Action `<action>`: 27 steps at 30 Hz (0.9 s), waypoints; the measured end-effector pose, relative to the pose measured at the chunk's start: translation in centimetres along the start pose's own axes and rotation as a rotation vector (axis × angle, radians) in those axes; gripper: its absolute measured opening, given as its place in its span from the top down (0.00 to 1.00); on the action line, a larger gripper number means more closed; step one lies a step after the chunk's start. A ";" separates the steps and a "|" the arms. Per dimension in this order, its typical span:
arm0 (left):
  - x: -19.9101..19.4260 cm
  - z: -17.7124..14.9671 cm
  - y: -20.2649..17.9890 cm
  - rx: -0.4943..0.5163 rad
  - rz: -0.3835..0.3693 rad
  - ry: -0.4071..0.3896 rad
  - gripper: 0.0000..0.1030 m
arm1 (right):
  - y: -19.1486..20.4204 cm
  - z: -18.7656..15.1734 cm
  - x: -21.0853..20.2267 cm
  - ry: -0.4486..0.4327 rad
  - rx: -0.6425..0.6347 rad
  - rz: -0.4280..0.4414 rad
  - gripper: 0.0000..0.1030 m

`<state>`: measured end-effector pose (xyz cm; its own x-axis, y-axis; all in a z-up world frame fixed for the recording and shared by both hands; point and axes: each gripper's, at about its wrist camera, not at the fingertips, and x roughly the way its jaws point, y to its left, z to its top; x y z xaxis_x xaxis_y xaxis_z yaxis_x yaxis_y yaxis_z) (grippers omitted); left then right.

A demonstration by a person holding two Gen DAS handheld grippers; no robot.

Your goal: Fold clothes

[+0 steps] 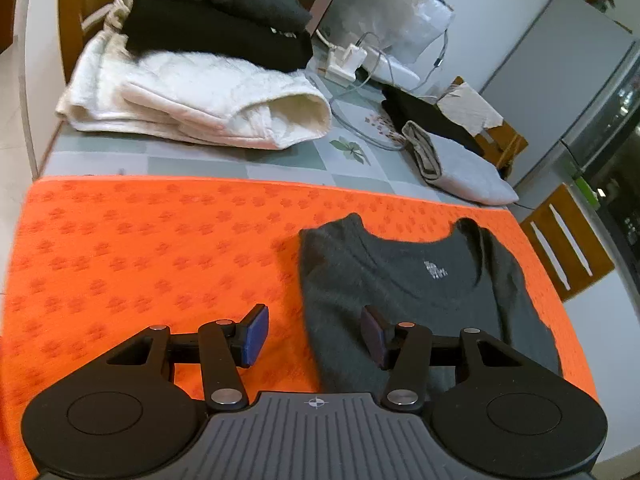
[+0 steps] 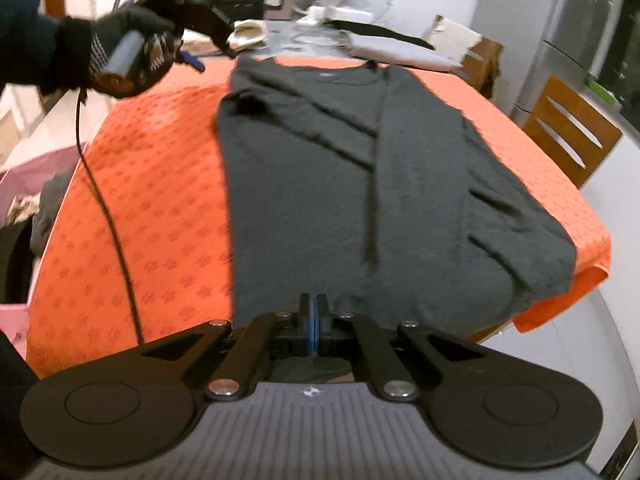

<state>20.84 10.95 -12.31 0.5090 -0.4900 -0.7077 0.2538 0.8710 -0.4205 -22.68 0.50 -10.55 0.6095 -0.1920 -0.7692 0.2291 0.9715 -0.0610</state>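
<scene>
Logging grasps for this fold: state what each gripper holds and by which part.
The right gripper is shut at the near bottom hem of the dark grey shirt, apparently pinching it. The left gripper is open above the shirt's collar end, holding nothing.
</scene>
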 end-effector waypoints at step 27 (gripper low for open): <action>2.5 -0.1 -4.2 0.140 0.055 -0.064 0.95 | 0.7 0.1 2.3 0.000 0.008 0.022 0.97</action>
<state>20.94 6.06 -12.32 0.5756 -0.4420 -0.6879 0.3341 0.8950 -0.2955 -21.07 0.72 -12.33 0.6145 -0.1709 -0.7702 0.2216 0.9743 -0.0395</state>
